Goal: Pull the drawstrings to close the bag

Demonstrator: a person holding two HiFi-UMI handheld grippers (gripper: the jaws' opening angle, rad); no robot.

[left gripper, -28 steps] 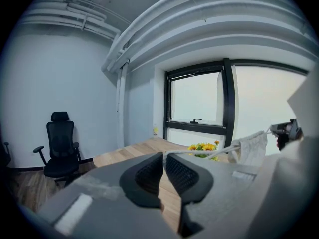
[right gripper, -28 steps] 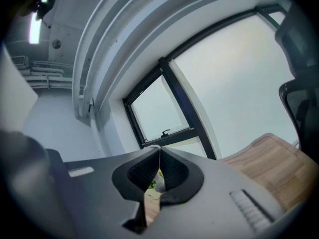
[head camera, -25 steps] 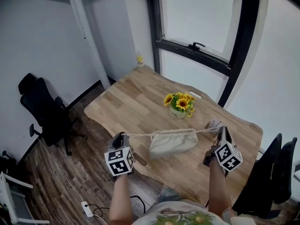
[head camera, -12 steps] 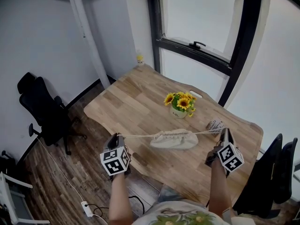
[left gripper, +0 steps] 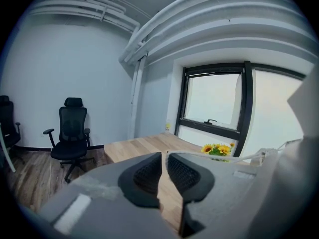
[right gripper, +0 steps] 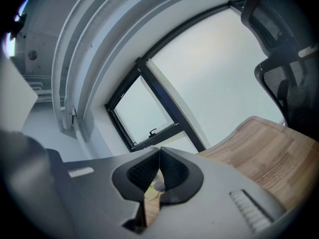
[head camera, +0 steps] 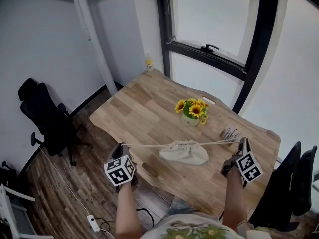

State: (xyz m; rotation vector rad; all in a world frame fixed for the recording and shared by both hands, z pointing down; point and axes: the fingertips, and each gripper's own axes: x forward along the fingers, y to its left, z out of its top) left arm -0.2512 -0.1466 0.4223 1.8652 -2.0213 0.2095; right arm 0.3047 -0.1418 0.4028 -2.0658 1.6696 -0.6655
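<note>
The room is lit softly and evenly by daylight from the window [head camera: 219, 29], whose panes are blown out to white, only faint shadows being cast on the table [head camera: 144, 108] below it, while both gripper views are strongly bent toward dark rounded edges beyond it, their nearest foreground blurred.

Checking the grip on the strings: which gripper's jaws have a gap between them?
The left gripper: its jaws have just been opening, with a slit between them and the drawstring at their tips. The right gripper's jaws meet.

A sunflower pot [head camera: 192, 112] stands on the wooden table [head camera: 139, 111].
</note>
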